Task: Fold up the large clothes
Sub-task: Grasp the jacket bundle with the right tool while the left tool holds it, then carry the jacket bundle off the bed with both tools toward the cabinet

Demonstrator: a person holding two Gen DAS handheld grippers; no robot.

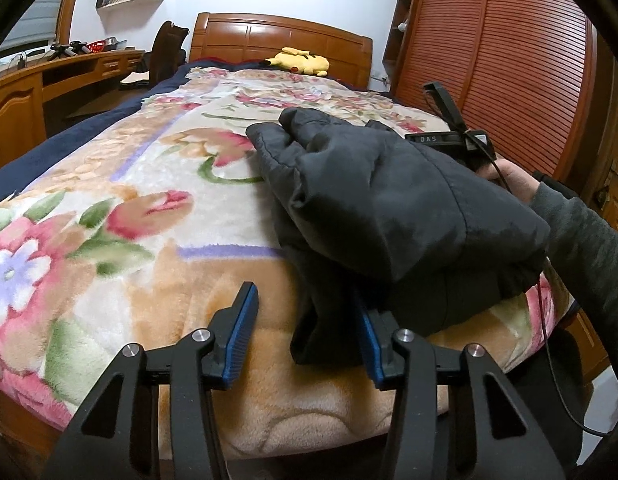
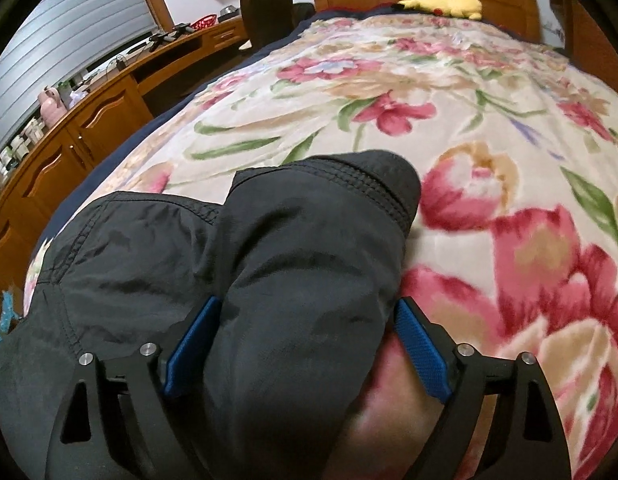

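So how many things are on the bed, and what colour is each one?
Black: 1, the puffy jacket, lying crumpled near the foot of the bed
Yellow: 1, the plush toy, up by the headboard
Flowery pink, green and cream: 1, the blanket that covers the bed
Total: 3

Floral blanket (image 1: 157, 216), yellow plush toy (image 1: 301, 61), wooden headboard (image 1: 277, 36), desk (image 1: 61, 68)
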